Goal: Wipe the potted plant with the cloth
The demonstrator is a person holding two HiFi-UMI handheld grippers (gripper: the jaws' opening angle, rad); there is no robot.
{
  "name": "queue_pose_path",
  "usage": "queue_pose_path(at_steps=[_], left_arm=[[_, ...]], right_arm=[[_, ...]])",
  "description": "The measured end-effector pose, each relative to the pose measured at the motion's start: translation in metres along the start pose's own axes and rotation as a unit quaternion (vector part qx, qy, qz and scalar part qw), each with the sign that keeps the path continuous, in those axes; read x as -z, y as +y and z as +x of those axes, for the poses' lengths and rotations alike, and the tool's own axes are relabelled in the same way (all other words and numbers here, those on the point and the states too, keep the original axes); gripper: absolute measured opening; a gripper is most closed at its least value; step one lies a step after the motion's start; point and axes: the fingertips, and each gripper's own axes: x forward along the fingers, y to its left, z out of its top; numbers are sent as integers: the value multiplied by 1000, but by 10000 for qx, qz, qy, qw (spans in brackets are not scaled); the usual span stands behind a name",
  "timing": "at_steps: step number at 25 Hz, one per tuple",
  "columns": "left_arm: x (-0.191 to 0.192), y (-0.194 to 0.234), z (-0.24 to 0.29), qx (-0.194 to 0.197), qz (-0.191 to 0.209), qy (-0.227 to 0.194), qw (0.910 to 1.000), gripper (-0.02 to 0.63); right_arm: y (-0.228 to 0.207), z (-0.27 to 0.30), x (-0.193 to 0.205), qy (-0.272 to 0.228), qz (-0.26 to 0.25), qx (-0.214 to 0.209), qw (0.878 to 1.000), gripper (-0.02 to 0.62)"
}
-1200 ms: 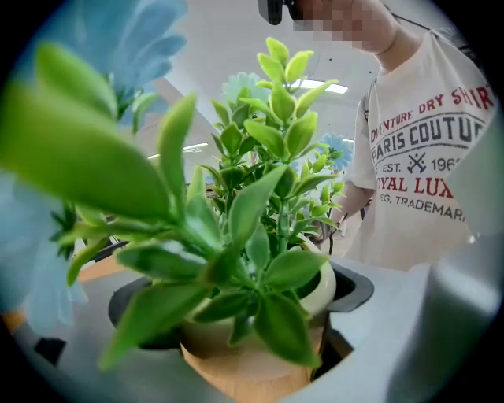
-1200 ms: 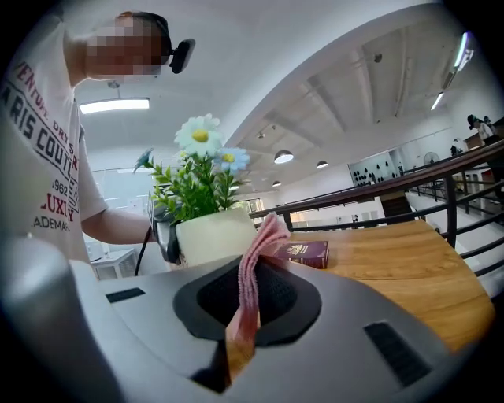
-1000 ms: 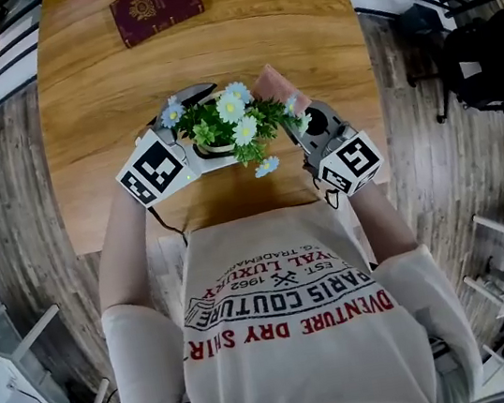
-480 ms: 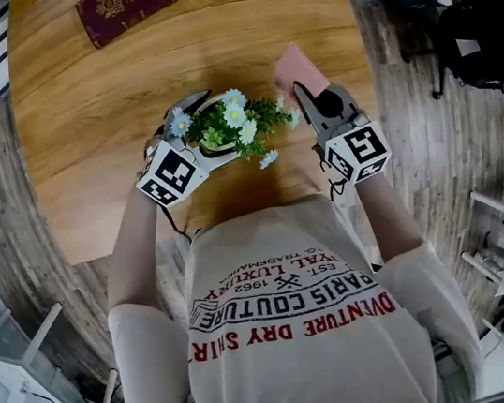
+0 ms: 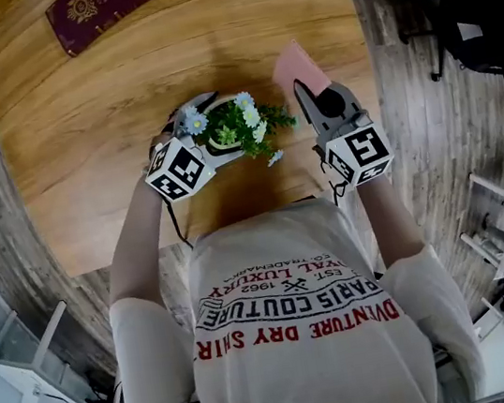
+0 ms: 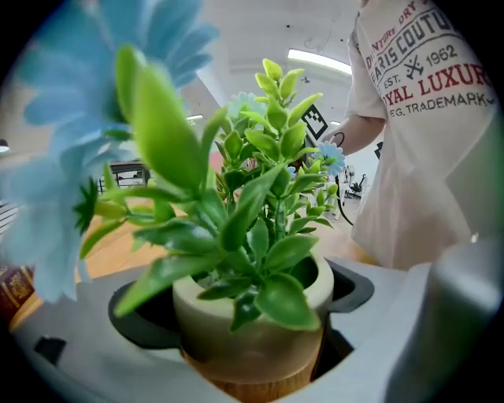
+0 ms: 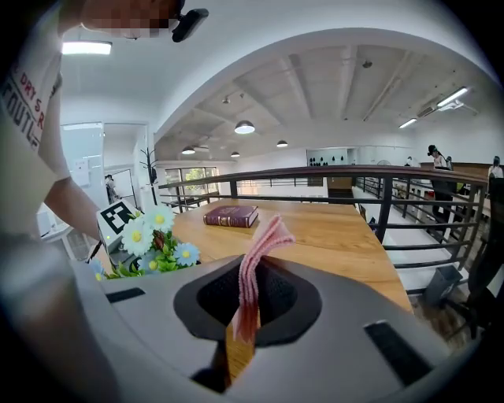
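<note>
While the potted plant (image 6: 252, 315) is held by the left gripper (image 5: 210, 134), no contact between it and the cloth (image 7: 258, 260) is to be seen. The left jaws are closed against the two sides of the pale pot, whose wooden base sits low between them. The green leaves and the blue and white flowers rise up and forward past the fingertips. Whether the pot rests on the table (image 5: 103, 96) or is raised off it cannot be told.

The right gripper (image 5: 315, 108) is clamped nearly together on the pink cloth, which is pinched as a thin folded strip between the jaws. Its free end stands out beyond the fingertips. Seen from the right gripper view, the flowers lie off to the left of these jaws, near but clearly apart from the cloth. A dark red book (image 7: 231, 215) lies on the table well beyond the fingertips.

As a judgement, the preparation is complete: both things are secured, one in each gripper, and they have been brought side by side. The wiping itself is what remains. The cloth's free end is yet to be laid against the leaves or the pot wall and drawn across them. Nothing on the leaves or pot shows whether any part has been wiped.
</note>
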Motion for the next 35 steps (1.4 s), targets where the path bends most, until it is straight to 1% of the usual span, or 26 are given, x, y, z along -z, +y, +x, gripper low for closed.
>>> queue_pose_path(at_steps=[4,8,14,17,20,22,26,29,33,35], left_arm=[[0,4,6,74,-17,-98,9999,543],[5,6,9,72,104,-113,9999,543],[8,6,8,-52,40,-266,9996,543],[11,6,8,-78,-79,-270,9996,543],[15,7,4,-172,-286,-188,9993,543],[15,5,-2,-251,-436,-217,9985,543],[8,8,-21,-597,-535,-412,9959,543],[1,16,-40,-1038,-655,-599,9906,543],[-8,17,-72,-1490,-596,-643,9849,543],[-16,16,-90,-1725,-605,-723,9805,540]], right_arm=[[-7,4,7,113,155,29,9998,35],[-13,8,8,150,343,68,9993,35],[-12,10,6,278,264,47,9993,35],[-9,10,7,324,229,29,9992,35],[-5,10,8,397,208,15,9990,35],[1,9,8,418,157,-23,9990,35],[11,7,1,354,-2,-33,9994,35],[13,4,-5,252,-28,94,9996,35],[13,-3,-15,97,1,295,9995,35],[15,-6,-21,-2,2,335,9994,35]])
